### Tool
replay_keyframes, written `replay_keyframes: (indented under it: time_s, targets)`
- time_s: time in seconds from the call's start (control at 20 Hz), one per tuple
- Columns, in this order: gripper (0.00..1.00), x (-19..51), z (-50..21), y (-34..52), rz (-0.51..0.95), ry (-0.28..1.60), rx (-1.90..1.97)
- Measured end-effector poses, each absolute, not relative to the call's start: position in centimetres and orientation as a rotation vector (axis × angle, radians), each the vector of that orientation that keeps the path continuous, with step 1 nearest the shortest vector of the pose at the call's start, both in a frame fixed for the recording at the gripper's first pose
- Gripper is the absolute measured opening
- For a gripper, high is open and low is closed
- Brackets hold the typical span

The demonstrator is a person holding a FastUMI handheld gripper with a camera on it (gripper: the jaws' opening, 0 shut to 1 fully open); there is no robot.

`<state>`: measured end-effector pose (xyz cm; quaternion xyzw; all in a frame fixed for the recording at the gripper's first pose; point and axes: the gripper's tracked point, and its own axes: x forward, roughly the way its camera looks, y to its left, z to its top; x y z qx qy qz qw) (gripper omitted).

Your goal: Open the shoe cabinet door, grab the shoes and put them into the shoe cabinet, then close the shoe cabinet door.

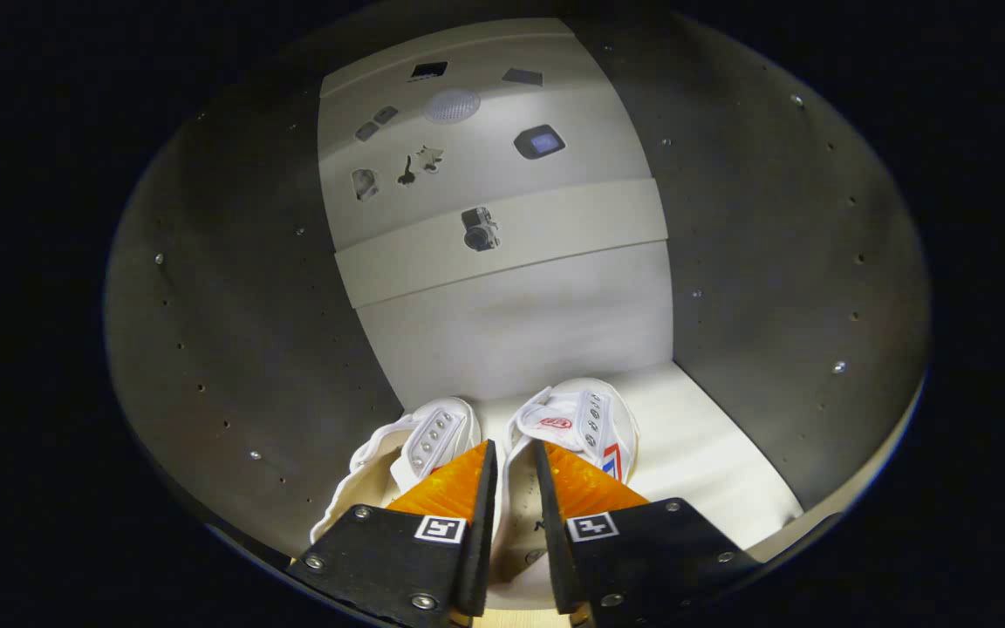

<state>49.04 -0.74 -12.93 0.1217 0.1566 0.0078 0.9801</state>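
White canvas is showing between and to either side of the tongs [513,460], which are reaching into the cabinet [232,349] with a narrow gap between their fingers. Something pale, probably the inner sides of the two shoes, is lying in that gap, but whether both fingers are pressing on it I cannot tell. The left shoe [420,445] is sitting just ahead of the left finger, the right shoe [585,423] just ahead of the right finger, toes pointing toward the back panel [520,323].

Judging by this, the door is already open and the shoes are resting on the shelf [712,453], close to its front edge and toward its left side wall. Left to do, it seems, are letting go, drawing the tongs out and closing the door.

Both shoes are looking soft and low, with metal eyelets in rows and open, unlaced tongues; the right one is carrying a red and blue stripe on its side. Smooth pale board is forming the shelf and back, and the grey side walls are dotted with peg holes and small metal studs.
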Motion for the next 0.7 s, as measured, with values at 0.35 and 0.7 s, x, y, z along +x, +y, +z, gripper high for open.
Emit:
replay_keyframes:
  time_s: [0.35,0.7]
  targets:
    - [0.52,36.1,-7.1,1.6,0.037,0.194,0.164]
    - [0.77,22.5,-5.0,3.5,0.076,0.172,0.134]
